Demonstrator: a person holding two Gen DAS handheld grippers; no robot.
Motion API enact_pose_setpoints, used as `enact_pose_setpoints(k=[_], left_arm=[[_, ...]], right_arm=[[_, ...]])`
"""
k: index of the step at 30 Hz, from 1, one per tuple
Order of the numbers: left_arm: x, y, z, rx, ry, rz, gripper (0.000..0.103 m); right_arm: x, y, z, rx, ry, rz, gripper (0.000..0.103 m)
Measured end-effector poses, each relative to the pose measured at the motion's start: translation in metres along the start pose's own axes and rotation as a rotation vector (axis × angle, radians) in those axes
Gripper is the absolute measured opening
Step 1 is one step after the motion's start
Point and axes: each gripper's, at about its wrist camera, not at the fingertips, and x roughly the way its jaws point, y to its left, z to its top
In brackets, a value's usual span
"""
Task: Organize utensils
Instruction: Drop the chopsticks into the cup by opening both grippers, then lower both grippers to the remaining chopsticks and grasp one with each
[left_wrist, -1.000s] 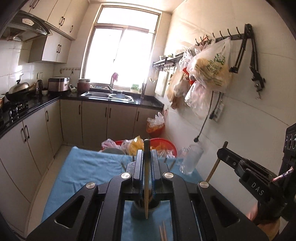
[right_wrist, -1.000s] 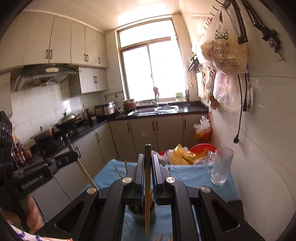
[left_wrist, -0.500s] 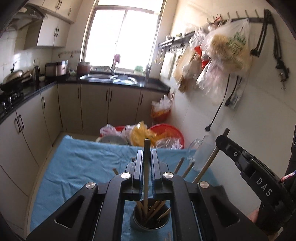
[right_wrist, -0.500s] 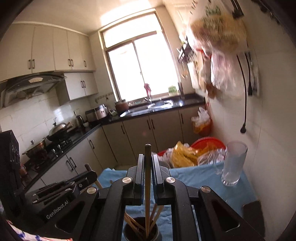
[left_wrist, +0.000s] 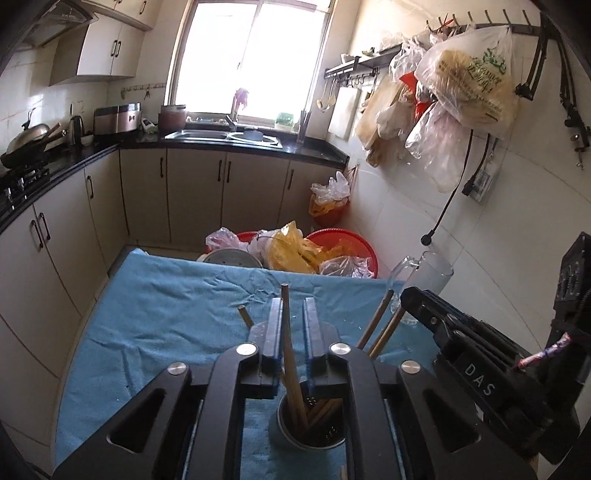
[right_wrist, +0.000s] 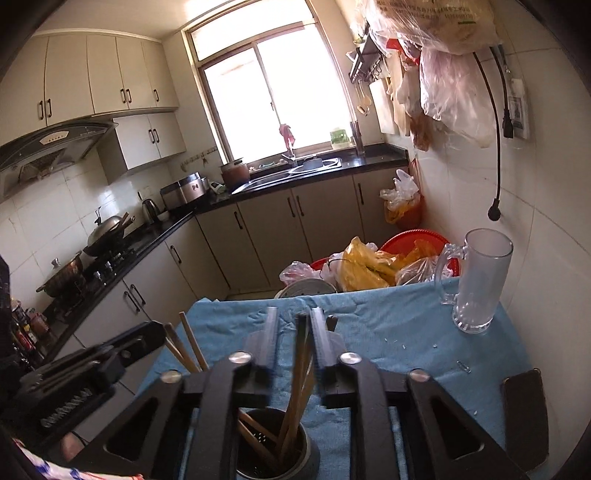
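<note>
1. The landmark is the metal cup (left_wrist: 308, 424) standing on the blue cloth (left_wrist: 166, 314), directly under both tools. Several wooden chopsticks (right_wrist: 255, 428) already lean inside it.
2. The left tool (left_wrist: 290, 332) has its fingers spread apart. One chopstick (left_wrist: 286, 332) stands in the gap with its lower end inside the cup; it appears free of both pads, though it stands very close to the left one.
3. The right tool (right_wrist: 293, 332) is likewise apart above the cup. A dark-tipped chopstick (right_wrist: 301, 354) rises between its fingers, leaning toward the right one, foot in the cup.
4. To do this step well, I judge each tool should lift straight up off the cup, fingers kept wide, so neither pad drags a stick out or tips the cup.
5. The sticks fan outward over the rim, so a sideways pull could catch one.
6. Beyond the cup, the cloth covers the whole counter and lies wrinkled. A clear glass mug (right_wrist: 476, 280) stands at the cup's far right, near the tiled wall.
7. A dark flat object (right_wrist: 524, 417) lies on the cloth right of the cup.
8. Past the counter's far edge sit red basins (left_wrist: 343, 243) heaped with plastic bags.
9. Farther off are beige cabinets, the sink (left_wrist: 225, 134) under a bright window, and bags hung on wall hooks.
</note>
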Motion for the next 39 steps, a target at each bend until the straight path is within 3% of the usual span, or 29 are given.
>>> enact_pose_setpoints(k=[4, 11, 13, 17, 22, 24, 28, 31, 39], left_arm=[[-0.026, -0.003, -0.002, 0.025, -0.055, 0.023, 0.042], [-0.079, -0.006, -0.027, 0.061, -0.102, 0.01, 0.051], [-0.09, -0.005, -0.041, 0.067, -0.104, 0.006, 0.057], [-0.096, -0.005, -0.079, 0.072, -0.058, -0.008, 0.06], [-0.064, -0.006, -0.138, 0.07, 0.099, -0.032, 0.06], [-0.046, -0.007, -0.162, 0.058, 0.173, -0.042, 0.059], [-0.009, -0.023, -0.2, 0.098, 0.303, -0.068, 0.039], [0.009, -0.036, -0.218, 0.135, 0.366, -0.077, 0.027], [0.04, -0.057, -0.229, 0.195, 0.4, -0.064, 0.02]], right_arm=[[-0.019, -0.002, 0.004, 0.011, -0.017, -0.003, 0.032], [-0.057, -0.011, -0.016, -0.013, -0.001, -0.025, 0.052], [-0.066, -0.02, -0.033, -0.022, 0.035, -0.036, 0.056], [-0.069, -0.043, -0.084, -0.043, 0.152, -0.074, 0.057], [-0.063, -0.07, -0.161, -0.038, 0.333, -0.08, 0.057], [-0.062, -0.073, -0.184, -0.054, 0.378, -0.071, 0.051], [-0.065, -0.07, -0.213, -0.117, 0.417, -0.055, 0.043], [-0.065, -0.064, -0.225, -0.165, 0.433, -0.053, 0.038], [-0.056, -0.06, -0.227, -0.195, 0.435, -0.059, 0.035]])
